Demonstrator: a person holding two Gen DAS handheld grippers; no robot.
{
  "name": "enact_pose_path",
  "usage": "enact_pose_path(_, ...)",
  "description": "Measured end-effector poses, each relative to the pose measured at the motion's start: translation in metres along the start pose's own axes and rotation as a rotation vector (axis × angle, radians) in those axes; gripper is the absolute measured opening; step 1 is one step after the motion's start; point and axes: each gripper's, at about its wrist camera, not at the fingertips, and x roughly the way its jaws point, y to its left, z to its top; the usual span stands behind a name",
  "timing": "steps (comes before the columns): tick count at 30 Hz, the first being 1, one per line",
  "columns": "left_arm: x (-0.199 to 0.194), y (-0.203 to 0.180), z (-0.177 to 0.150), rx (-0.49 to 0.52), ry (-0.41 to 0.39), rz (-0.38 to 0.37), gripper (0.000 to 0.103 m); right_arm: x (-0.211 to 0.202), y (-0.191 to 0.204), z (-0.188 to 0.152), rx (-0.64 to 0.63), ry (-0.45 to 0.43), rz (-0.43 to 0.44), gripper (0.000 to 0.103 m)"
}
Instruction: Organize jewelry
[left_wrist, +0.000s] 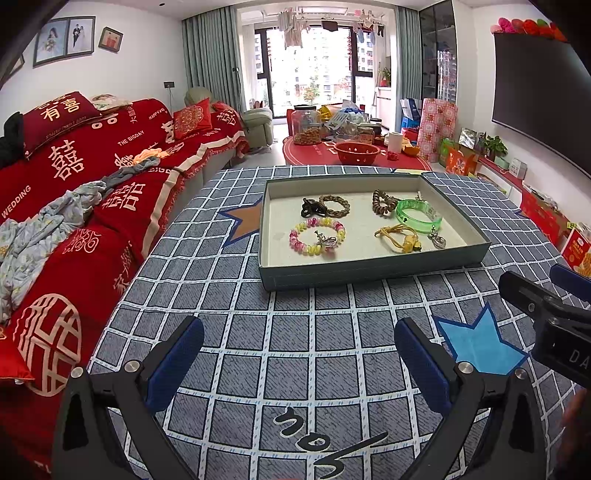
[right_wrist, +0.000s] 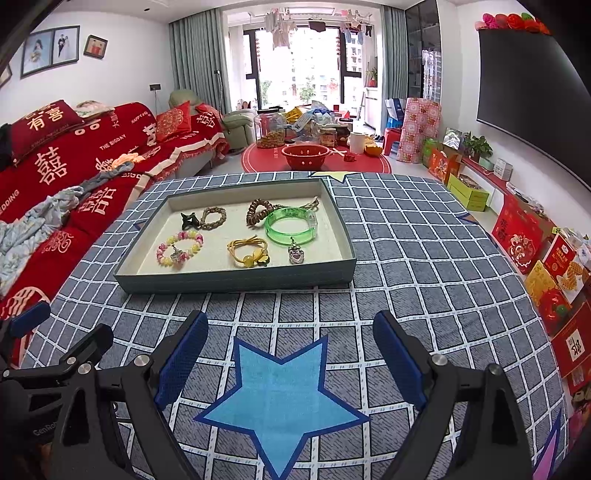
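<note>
A grey-green shallow tray (left_wrist: 369, 271) (right_wrist: 236, 280) sits on the checked blue tablecloth. In it lie a pink-and-yellow bead bracelet (left_wrist: 317, 236) (right_wrist: 180, 247), a green plastic bangle (left_wrist: 418, 216) (right_wrist: 290, 226), a yellow hair tie (left_wrist: 399, 238) (right_wrist: 248, 252), a braided brown bracelet (left_wrist: 335, 205) (right_wrist: 213, 218), a brown coil tie (left_wrist: 382, 202) (right_wrist: 257, 210), a dark clip (left_wrist: 310, 208) (right_wrist: 189, 220) and a silver heart pendant (left_wrist: 437, 240) (right_wrist: 295, 254). My left gripper (left_wrist: 299, 363) is open and empty, short of the tray. My right gripper (right_wrist: 290, 360) is open and empty over a blue star patch.
A red-covered sofa (left_wrist: 74, 192) runs along the left of the table. A red round table (left_wrist: 317, 151) with jars and a red colander (left_wrist: 356, 152) stands beyond. Red gift boxes (right_wrist: 546, 266) line the right wall under a TV (right_wrist: 532, 92). The right gripper's body (left_wrist: 546, 325) shows at the left view's right edge.
</note>
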Motion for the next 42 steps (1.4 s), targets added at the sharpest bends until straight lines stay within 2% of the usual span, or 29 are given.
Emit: enact_pose_path(42,0.0019,0.0020,-0.0041,-0.008,0.008,-0.010,0.103,-0.0007,0.0014,0.0014,0.003,0.003,0.001,0.092)
